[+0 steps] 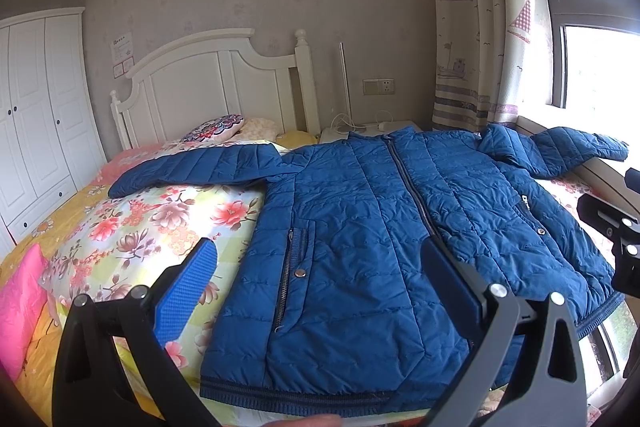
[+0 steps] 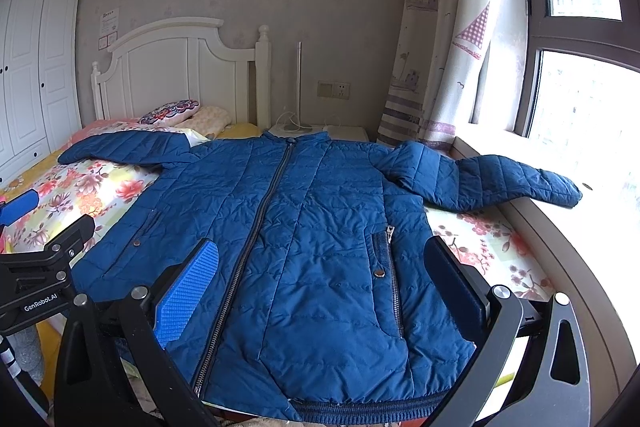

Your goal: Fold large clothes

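Observation:
A blue quilted jacket (image 1: 380,235) lies face up and zipped on the bed, hem toward me, both sleeves spread out. Its left sleeve (image 1: 192,171) rests on the floral quilt; its right sleeve (image 2: 500,179) reaches onto the window sill. My left gripper (image 1: 320,275) hovers open above the jacket's lower left part, holding nothing. My right gripper (image 2: 324,275) hovers open above the lower right part (image 2: 320,247), also holding nothing. The right gripper's body (image 1: 616,239) shows at the right edge of the left wrist view; the left gripper's body (image 2: 44,267) shows at the left edge of the right wrist view.
A floral quilt (image 1: 152,227) covers the bed, with a pink pillow (image 1: 20,303) at the left edge. Pillows (image 1: 216,127) lie by the white headboard (image 1: 208,79). A nightstand (image 2: 320,131), curtain (image 2: 440,47) and window sill (image 2: 560,155) stand to the right; a white wardrobe (image 1: 36,115) stands left.

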Demonstrator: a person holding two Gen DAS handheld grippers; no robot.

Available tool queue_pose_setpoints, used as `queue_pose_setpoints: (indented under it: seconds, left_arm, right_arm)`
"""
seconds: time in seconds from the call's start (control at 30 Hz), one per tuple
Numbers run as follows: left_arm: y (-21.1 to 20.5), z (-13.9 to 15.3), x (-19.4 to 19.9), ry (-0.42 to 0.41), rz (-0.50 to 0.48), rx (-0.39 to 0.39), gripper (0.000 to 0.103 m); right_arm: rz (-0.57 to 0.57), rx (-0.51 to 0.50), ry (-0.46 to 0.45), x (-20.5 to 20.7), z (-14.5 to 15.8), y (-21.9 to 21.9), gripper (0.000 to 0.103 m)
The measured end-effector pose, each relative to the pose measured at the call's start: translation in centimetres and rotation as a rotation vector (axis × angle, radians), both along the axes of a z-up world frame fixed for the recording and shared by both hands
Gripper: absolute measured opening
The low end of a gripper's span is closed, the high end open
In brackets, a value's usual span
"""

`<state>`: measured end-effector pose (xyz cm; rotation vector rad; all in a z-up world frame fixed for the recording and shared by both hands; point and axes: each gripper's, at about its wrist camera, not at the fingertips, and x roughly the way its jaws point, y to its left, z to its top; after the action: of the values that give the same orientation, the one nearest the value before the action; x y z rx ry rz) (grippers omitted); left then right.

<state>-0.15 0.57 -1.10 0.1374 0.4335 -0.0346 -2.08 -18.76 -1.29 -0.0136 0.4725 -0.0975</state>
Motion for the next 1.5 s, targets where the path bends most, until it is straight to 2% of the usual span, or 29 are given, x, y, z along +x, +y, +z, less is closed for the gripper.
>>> queue_pose_setpoints:
  seconds: [0.5,0.6,0.7,0.87,0.97,1.1,1.2,1.23,1.27,1.37,1.43,1.5]
  left_arm:
    - [-0.7,-0.8,1.5,0.039,-0.003,0.024,0.101]
    - [-0.9,-1.4,3.5,0.084,-0.014,0.025,0.101]
    - [-1.2,-2.3,7.4,0.176,-0.044,0.030,0.101]
    - [-2.3,-4.6,18.5,0.321,-0.026,0.107,0.101]
    - [-2.9,-6.4,25.1,0.373,0.002,0.157,0.101]
    - [-2.2,-8.7,31.8,0.414,0.051,0.139,0.101]
    - [-1.1,-10.7,34.5,0.467,0.076,0.113,0.101]
    - [-0.2,-11.2,34.9,0.482,0.071,0.042,0.101]
    - [0.4,-11.3,35.1,0.499,0.069,0.002,0.101]
    - [1.4,-11.6,35.5,0.523,0.046,-0.051,0.101]
    - [1.6,-11.6,35.6,0.534,0.036,-0.058,0.101]
    - [1.5,-11.7,36.0,0.542,0.035,-0.049,0.101]
  right_arm:
    - [-0.007,0.054,0.037,1.2,-1.5,-1.6,0.098]
    - [-0.009,0.055,0.056,2.4,-2.4,-2.7,0.099]
    - [-0.027,0.073,0.115,4.8,-3.4,-4.8,0.098]
    - [-0.217,0.136,0.213,11.0,-5.1,-13.0,0.098]
    - [-0.355,0.229,0.248,15.0,-6.3,-19.7,0.098]
    - [-0.527,0.349,0.226,19.0,-7.9,-27.6,0.099]
    - [-0.598,0.415,0.167,19.3,-6.9,-31.2,0.099]
    - [-0.601,0.431,0.139,18.9,-6.3,-31.7,0.099]
    - [-0.613,0.428,0.105,18.4,-5.3,-32.4,0.099]
    - [-0.711,0.324,0.009,16.7,-2.6,-33.9,0.099]
    - [-0.808,0.285,0.018,16.3,-2.3,-36.4,0.099]
    - [-0.857,0.354,0.059,16.2,-3.0,-39.1,0.099]
